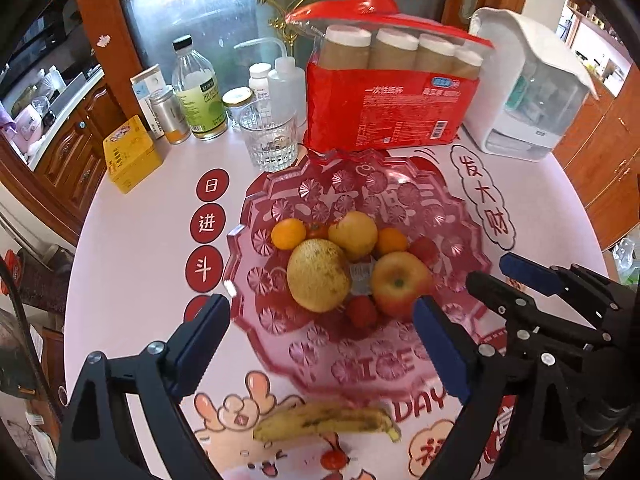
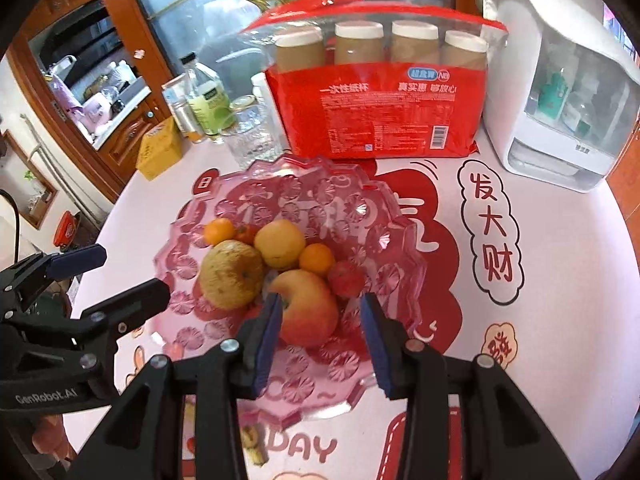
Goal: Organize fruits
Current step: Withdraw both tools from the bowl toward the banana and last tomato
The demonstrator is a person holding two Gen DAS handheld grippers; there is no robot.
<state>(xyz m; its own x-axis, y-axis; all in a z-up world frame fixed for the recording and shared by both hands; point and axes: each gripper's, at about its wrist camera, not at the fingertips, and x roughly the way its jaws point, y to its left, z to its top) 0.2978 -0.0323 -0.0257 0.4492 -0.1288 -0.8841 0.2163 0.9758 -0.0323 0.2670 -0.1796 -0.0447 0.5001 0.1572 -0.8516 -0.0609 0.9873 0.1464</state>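
**Fruit bowl loaded; one banana outside it**

The banana (image 1: 328, 422) lay on the printed tablecloth (image 1: 132, 264) just outside the near rim of the pink plastic bowl (image 1: 460, 216), its long axis running left to right across the left wrist view, stem end to the right. A small red fruit (image 1: 334, 459) sat near it, closer to the camera.

Inside the bowl, left to right: a small orange (image 1: 288, 233), a brown-speckled pear (image 1: 319, 275), a yellow citrus (image 1: 353, 235), a second small orange (image 1: 392, 241) and a red-yellow apple (image 1: 400, 283), stem up. Small red fruits filled the gaps; their kind could not be determined.

The left gripper (image 1: 320, 344) hung over the bowl's near rim with jaws set wide apart and nothing between them. The right gripper (image 2: 320, 344) held its jaws partly apart above the apple; the pads did not press on it.

Behind the bowl, left to right: a yellow tin (image 1: 130, 154), bottles (image 1: 198, 92), a glass tumbler (image 1: 272, 142), a red pack of paper cups (image 1: 388, 112) and a white appliance (image 1: 528, 92). None blocked the bowl.

In the right wrist view the gripper body covered most of the banana.
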